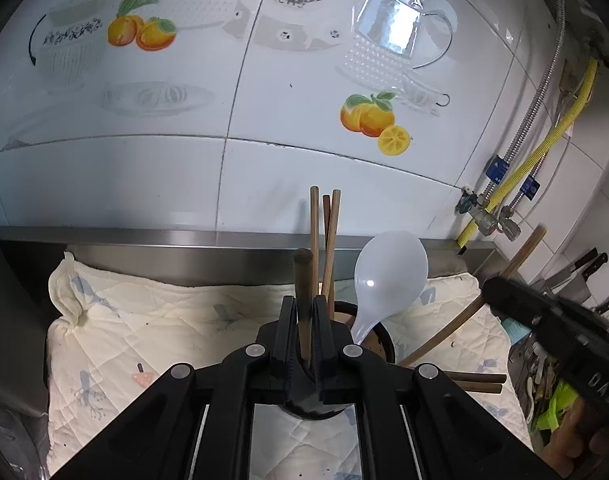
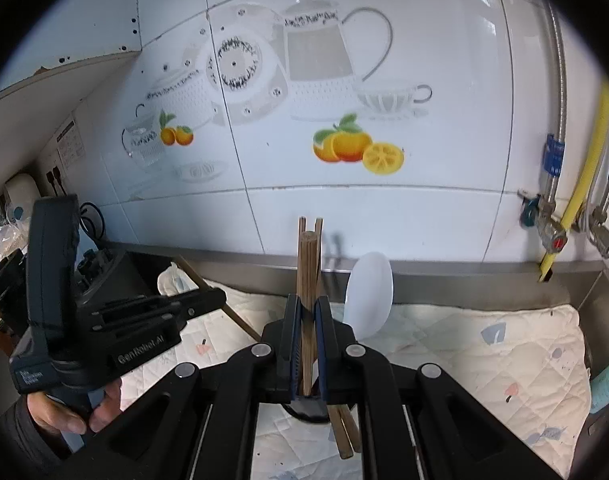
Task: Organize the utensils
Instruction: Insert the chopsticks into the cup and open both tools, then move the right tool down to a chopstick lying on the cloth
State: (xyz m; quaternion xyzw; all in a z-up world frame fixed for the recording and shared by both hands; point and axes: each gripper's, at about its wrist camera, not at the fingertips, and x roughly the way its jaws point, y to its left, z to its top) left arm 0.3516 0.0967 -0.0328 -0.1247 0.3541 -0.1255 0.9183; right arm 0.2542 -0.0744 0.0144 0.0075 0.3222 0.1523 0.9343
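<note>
In the left wrist view my left gripper (image 1: 303, 312) is shut on a dark wooden stick (image 1: 303, 276), held upright over a dark round holder (image 1: 378, 344). The holder holds several wooden chopsticks (image 1: 324, 240) and a white plastic spoon (image 1: 388, 276). In the right wrist view my right gripper (image 2: 307, 320) is shut on a wooden chopstick (image 2: 307, 264), upright above the same holder (image 2: 304, 412), with the white spoon (image 2: 370, 296) just right. Two more chopsticks (image 2: 344, 432) lie on the cloth below. The left gripper's body (image 2: 116, 320) shows at left.
A quilted cream cloth (image 1: 152, 332) covers the steel counter. A tiled wall (image 1: 304, 168) with fruit decals stands behind. Gas pipes and valves (image 2: 560, 216) are at the right corner. Knives (image 1: 584, 276) hang at far right. A long wooden handle (image 1: 484, 300) leans there.
</note>
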